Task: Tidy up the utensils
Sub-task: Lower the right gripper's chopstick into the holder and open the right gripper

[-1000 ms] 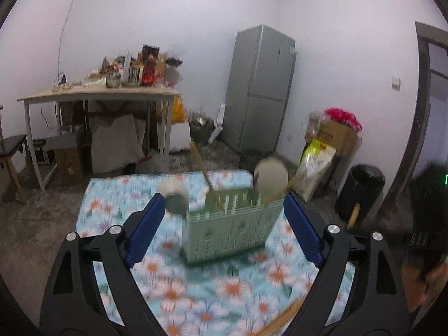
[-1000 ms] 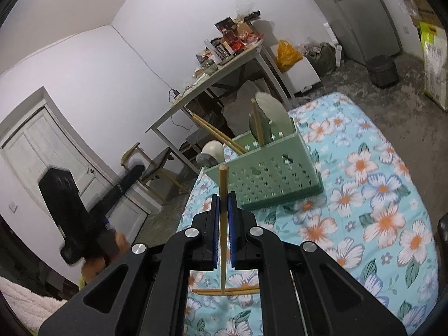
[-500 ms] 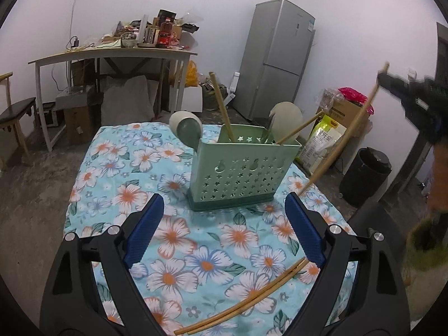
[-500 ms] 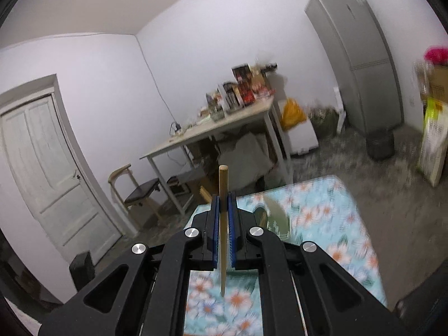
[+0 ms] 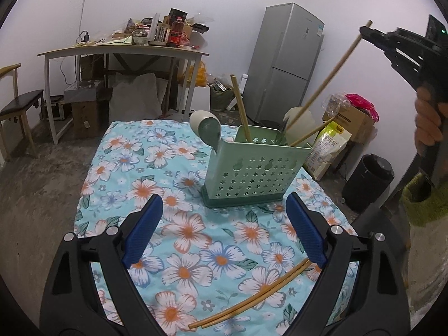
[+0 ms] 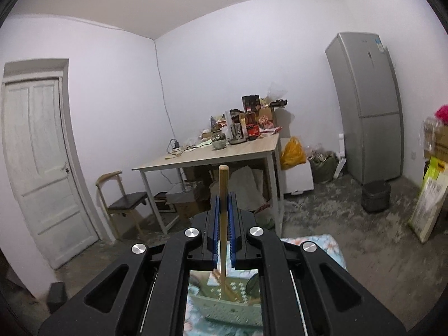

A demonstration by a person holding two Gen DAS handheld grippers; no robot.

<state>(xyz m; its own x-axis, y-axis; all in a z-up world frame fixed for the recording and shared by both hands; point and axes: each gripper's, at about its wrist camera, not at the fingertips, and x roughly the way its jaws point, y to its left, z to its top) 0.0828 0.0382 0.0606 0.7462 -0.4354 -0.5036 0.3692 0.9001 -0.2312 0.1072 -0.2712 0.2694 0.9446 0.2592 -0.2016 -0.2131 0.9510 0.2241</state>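
The left hand-held gripper (image 5: 224,229) hovers spread over the floral surface (image 5: 173,184), where two chopsticks (image 5: 252,296) lie. Beyond stands a green utensil holder (image 5: 254,173). The right hand-held gripper (image 6: 223,224) pinches a chopstick (image 6: 223,196), its lower end inside the holder.

The held chopstick's (image 6: 223,224) lower end is hidden inside the green caddy (image 6: 229,306), itself mostly behind the right gripper (image 6: 223,229).

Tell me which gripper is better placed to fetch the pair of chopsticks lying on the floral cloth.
Left. The left gripper is open, hovering just behind the two wooden chopsticks on the floral cloth; the right gripper is shut on another wooden chopstick above the green perforated utensil holder.
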